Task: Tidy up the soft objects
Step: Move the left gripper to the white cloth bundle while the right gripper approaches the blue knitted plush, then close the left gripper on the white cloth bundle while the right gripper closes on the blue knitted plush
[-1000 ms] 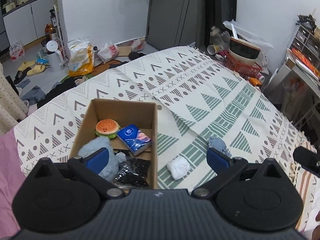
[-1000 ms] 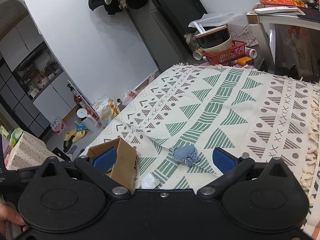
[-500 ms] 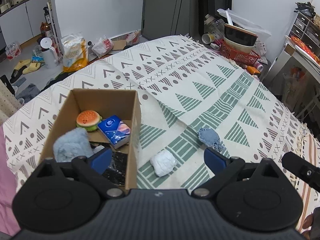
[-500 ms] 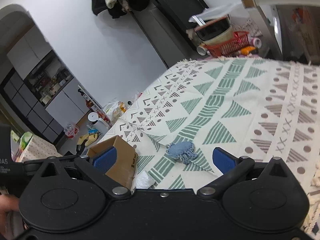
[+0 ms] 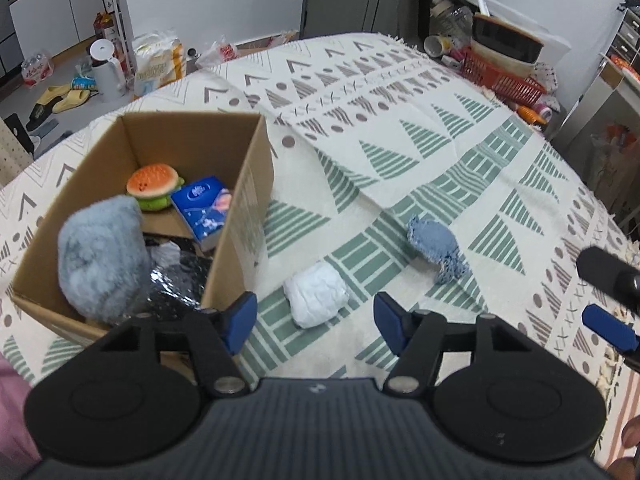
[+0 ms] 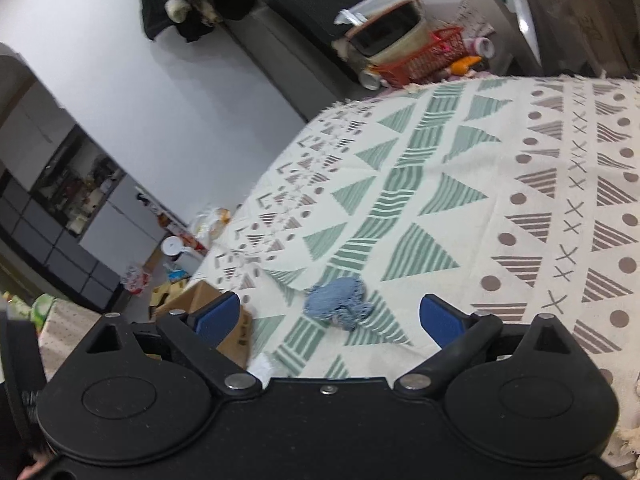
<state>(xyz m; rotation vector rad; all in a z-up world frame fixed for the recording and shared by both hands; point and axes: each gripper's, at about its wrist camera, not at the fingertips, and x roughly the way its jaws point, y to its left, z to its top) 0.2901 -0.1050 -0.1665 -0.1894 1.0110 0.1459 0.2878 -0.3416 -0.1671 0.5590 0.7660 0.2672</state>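
A cardboard box [image 5: 244, 200] sits on a bed covered by a patterned blanket [image 5: 440, 120], its open top facing up so soft things can simply be dropped in. It already holds a fluffy grey-blue toy [image 5: 100, 256], a burger-shaped squishy [image 5: 154, 184], a blue tissue pack [image 5: 206, 210] and something dark and shiny [image 5: 176, 284] at the bottom, so the sorting looks well along.

Two things are left outside. A white bundle [image 5: 316, 294] lies on the blanket just beside the box's right wall, and a blue cloth piece [image 5: 438, 246] lies a little further right, apart from it.

The left gripper [image 5: 316, 316] is tilted down with the white bundle between its jaws. The jaws have just been closing, but the pads are not yet pressing on it, so it is released and holds nothing. This looks like the approach for a pick, and being so near the box, the bundle needs only a short lift over the wall.

The right gripper [image 6: 330, 318] lines up on the blue cloth piece [image 6: 340, 306], which shows between its jaws. They stand wide, having just narrowed slightly, with nothing grasped. Splitting the two leftovers between the hands probably lets both go in at once. The limp cloth may sag or slip if pinched only at an edge.
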